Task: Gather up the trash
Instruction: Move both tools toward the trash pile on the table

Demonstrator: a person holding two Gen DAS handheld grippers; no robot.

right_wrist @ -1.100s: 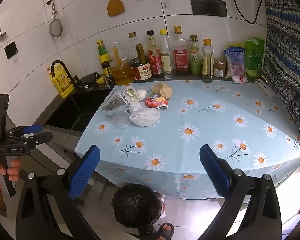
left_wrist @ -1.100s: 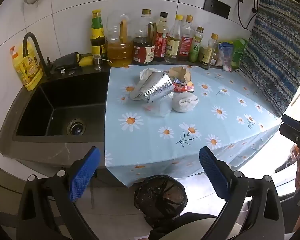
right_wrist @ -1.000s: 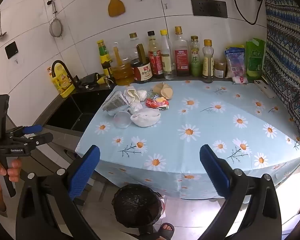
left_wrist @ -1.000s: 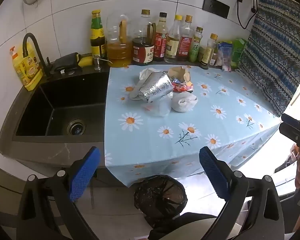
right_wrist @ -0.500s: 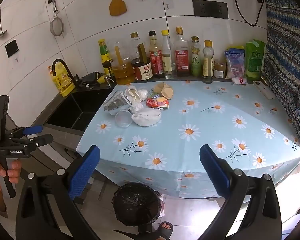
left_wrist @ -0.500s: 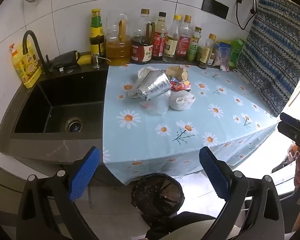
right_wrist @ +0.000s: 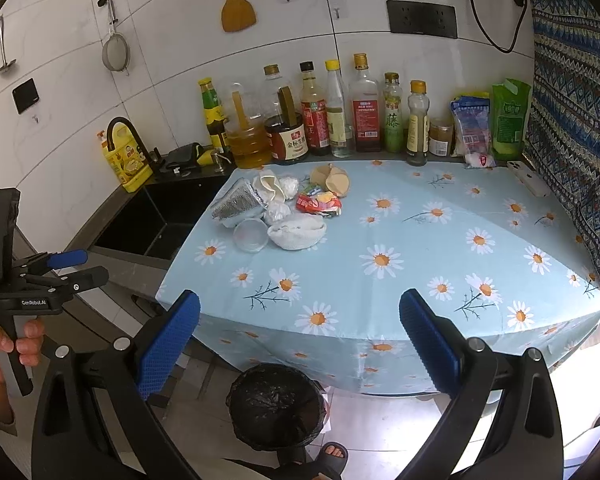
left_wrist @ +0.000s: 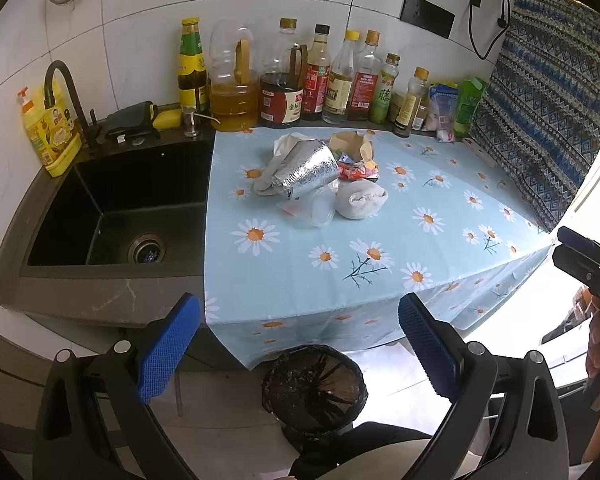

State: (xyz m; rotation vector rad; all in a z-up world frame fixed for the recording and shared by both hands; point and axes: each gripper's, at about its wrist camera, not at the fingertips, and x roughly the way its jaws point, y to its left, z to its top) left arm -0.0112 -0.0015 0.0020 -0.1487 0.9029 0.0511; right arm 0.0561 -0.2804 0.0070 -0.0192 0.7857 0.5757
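Observation:
A heap of trash lies on the daisy tablecloth [left_wrist: 380, 280] [right_wrist: 420, 240] near its far left part: a silver foil bag [left_wrist: 306, 168] [right_wrist: 236, 202], a clear plastic cup [left_wrist: 320, 208] [right_wrist: 251, 235], a crumpled white wad [left_wrist: 360, 198] [right_wrist: 296, 232], a red wrapper [left_wrist: 356, 170] [right_wrist: 318, 203] and brown paper [left_wrist: 352, 144] [right_wrist: 332, 178]. A bin with a black bag [left_wrist: 314, 384] [right_wrist: 276, 404] stands on the floor below the table's front edge. My left gripper [left_wrist: 300, 344] and right gripper [right_wrist: 300, 340] are both open and empty, held back from the table above the bin.
A row of sauce and oil bottles [left_wrist: 300, 80] [right_wrist: 320, 116] lines the back wall. A black sink [left_wrist: 112, 208] with a tap [left_wrist: 64, 92] lies left of the table. A patterned cloth [left_wrist: 552, 100] hangs at the right. A phone [right_wrist: 526, 178] lies at the table's far right.
Both grippers have drifted slightly; the view of the table and bin shifted a little. Both stay open and empty.

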